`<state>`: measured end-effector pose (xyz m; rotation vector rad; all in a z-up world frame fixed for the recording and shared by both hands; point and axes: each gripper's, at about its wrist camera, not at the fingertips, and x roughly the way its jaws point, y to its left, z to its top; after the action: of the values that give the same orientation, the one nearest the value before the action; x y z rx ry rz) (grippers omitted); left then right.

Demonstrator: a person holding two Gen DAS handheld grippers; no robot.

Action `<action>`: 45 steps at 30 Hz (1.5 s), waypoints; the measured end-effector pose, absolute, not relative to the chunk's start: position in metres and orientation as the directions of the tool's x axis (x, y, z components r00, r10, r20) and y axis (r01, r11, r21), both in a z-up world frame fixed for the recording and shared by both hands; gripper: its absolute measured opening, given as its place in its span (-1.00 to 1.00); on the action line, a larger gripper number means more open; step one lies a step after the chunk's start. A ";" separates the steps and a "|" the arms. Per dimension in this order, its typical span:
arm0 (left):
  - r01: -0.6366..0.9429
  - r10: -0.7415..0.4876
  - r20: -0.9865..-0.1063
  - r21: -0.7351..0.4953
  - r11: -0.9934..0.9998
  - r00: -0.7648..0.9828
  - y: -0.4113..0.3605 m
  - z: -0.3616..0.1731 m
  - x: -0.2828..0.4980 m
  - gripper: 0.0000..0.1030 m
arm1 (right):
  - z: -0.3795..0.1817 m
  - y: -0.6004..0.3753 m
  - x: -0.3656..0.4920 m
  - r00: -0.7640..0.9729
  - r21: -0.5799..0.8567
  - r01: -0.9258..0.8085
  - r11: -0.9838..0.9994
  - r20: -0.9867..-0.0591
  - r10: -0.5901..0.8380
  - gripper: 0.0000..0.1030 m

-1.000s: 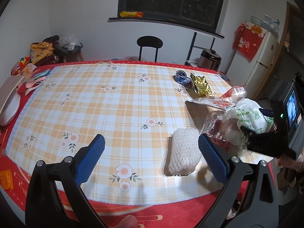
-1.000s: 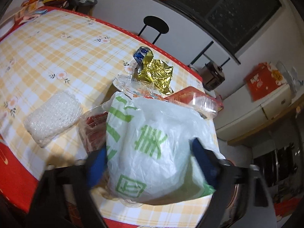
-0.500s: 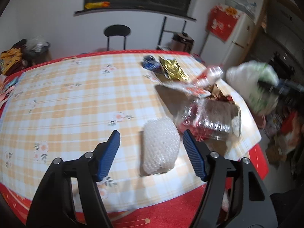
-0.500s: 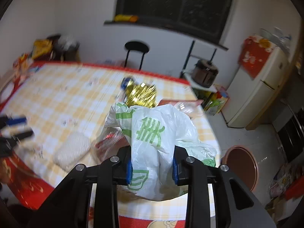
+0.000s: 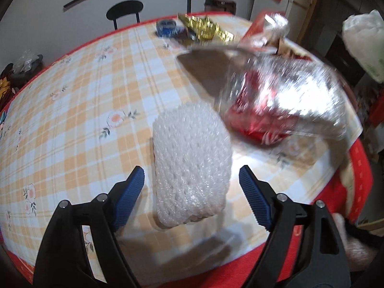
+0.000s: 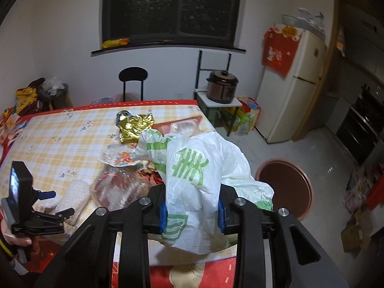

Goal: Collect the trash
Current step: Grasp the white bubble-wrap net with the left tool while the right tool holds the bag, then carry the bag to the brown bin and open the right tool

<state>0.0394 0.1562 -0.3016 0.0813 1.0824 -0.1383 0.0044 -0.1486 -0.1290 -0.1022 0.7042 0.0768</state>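
Note:
A white foam net sleeve (image 5: 190,158) lies on the checked tablecloth near the front edge. My left gripper (image 5: 191,176) is open, its blue fingertips either side of the sleeve's near end; it also shows in the right wrist view (image 6: 51,201). My right gripper (image 6: 192,212) is shut on a white plastic bag with green print (image 6: 194,168), held up above the table's right end; the bag shows in the left wrist view (image 5: 364,40). A clear plastic container with red contents (image 5: 280,105) lies right of the sleeve. A gold foil wrapper (image 6: 136,126) and a blue can (image 5: 166,27) lie farther back.
A round brown bin (image 6: 285,189) stands on the floor right of the table (image 6: 60,141). A fridge (image 6: 292,88), a stand with a rice cooker (image 6: 222,88) and a black chair (image 6: 133,79) are beyond. A printed wrapper (image 6: 120,157) lies mid-table.
My left gripper has moved in until its fingers flank the foam sleeve. My right gripper has risen with the bag, which hangs clear of the table's trash.

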 end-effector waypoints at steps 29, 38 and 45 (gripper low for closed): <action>0.077 -0.180 -0.702 -0.175 0.981 0.689 0.191 -0.175 0.022 -0.27 | -0.124 -0.172 -0.005 0.799 -0.078 -0.053 0.996 -0.601 -0.005 -0.41; 0.165 -0.198 -0.690 -0.115 0.980 0.696 0.122 -0.142 0.040 -0.27 | -0.118 -0.238 -0.010 0.818 -0.053 0.008 0.999 -0.575 -0.037 -0.41; 0.209 -0.229 -0.682 -0.113 0.971 0.695 0.044 -0.127 0.055 -0.27 | -0.133 -0.316 0.003 0.793 -0.006 0.020 1.000 -0.609 -0.019 -0.41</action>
<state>0.0547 0.0443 -0.1266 -0.0272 0.7647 -0.2446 0.0027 -0.3161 -0.1330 0.0002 0.6555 -0.0209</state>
